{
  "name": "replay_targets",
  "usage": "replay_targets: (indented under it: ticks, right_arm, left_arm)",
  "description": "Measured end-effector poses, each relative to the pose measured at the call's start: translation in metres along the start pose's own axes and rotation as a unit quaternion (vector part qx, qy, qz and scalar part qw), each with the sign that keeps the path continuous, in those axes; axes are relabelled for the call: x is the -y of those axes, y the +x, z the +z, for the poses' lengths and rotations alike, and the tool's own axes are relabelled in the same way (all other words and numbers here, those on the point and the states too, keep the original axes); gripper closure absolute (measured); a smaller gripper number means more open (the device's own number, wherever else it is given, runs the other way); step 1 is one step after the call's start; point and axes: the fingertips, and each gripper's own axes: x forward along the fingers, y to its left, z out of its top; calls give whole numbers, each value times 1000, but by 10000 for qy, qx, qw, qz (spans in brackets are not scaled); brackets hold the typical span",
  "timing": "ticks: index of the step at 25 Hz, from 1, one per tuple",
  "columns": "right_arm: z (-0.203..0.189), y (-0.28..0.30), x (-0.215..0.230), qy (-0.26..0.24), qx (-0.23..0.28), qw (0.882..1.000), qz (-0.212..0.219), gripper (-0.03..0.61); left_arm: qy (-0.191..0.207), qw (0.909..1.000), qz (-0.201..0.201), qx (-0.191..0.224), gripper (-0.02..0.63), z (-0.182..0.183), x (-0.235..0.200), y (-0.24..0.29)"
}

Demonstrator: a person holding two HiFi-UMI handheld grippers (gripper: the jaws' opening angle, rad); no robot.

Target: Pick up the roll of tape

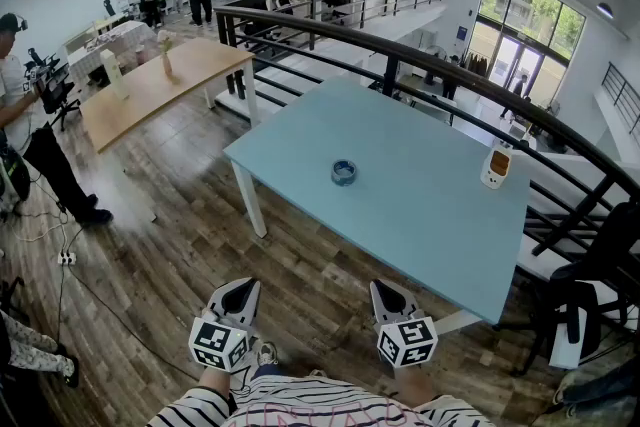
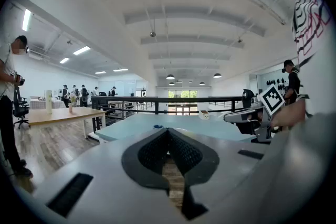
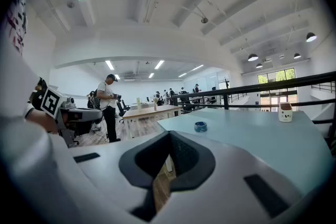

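A small blue roll of tape (image 1: 343, 172) lies flat near the middle of the light blue table (image 1: 420, 215). It shows as a small ring in the right gripper view (image 3: 200, 126) and as a tiny blue speck in the left gripper view (image 2: 158, 126). My left gripper (image 1: 243, 289) and right gripper (image 1: 385, 292) hang side by side off the table's near edge, well short of the tape. Both are shut with nothing between the jaws.
A small white box-like item (image 1: 497, 165) stands near the table's far right edge. A black railing (image 1: 400, 50) runs behind the table. A wooden table (image 1: 160, 80) stands at the left, with a person (image 1: 30, 130) beside it. A chair with a bag (image 1: 590, 300) sits at right.
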Motion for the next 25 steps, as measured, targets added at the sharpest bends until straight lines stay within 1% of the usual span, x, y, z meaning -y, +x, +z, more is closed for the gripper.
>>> replay_targets:
  ticks: [3, 5, 6, 8, 9, 10, 11, 14, 18, 21, 25]
  right_arm:
    - [3, 2, 0, 158, 125, 9997, 119, 552]
    - [8, 4, -1, 299, 290, 9988, 248, 549]
    - [10, 5, -2, 307, 328, 9986, 290, 549]
    - [12, 11, -4, 233, 313, 9988, 313, 545]
    - [13, 14, -5, 218, 297, 9989, 304, 505]
    - [14, 19, -5, 226, 283, 9989, 286, 366]
    - [14, 23, -5, 232, 273, 9990, 257, 334]
    - [15, 36, -2, 202, 251, 9994, 129, 334]
    - [20, 54, 6, 286, 245, 9992, -151, 334]
    - [25, 76, 3, 301, 199, 9988, -318, 334]
    - [38, 115, -4, 347, 221, 9972, -628, 334]
  left_arm:
    - [34, 9999, -82, 136, 589, 2, 3, 1]
    - [20, 9995, -213, 214, 588, 3, 5, 3]
    - [4, 9993, -295, 210, 588, 2, 7, 5]
    - [-1, 9990, -429, 145, 564, 1, 9, 10]
    - [12, 9988, -475, 104, 490, -1, 8, 13]
    - [22, 9987, -508, 61, 403, -3, 7, 17]
    - [24, 9986, -530, 24, 388, -5, 3, 20]
    - [-5, 9981, -620, -17, 388, -9, -8, 34]
    - [88, 9965, -823, -81, 388, -8, -25, 52]
    - [102, 9952, -966, -145, 388, -7, -52, 68]
    - [203, 9912, -1297, -137, 388, 2, -94, 97]
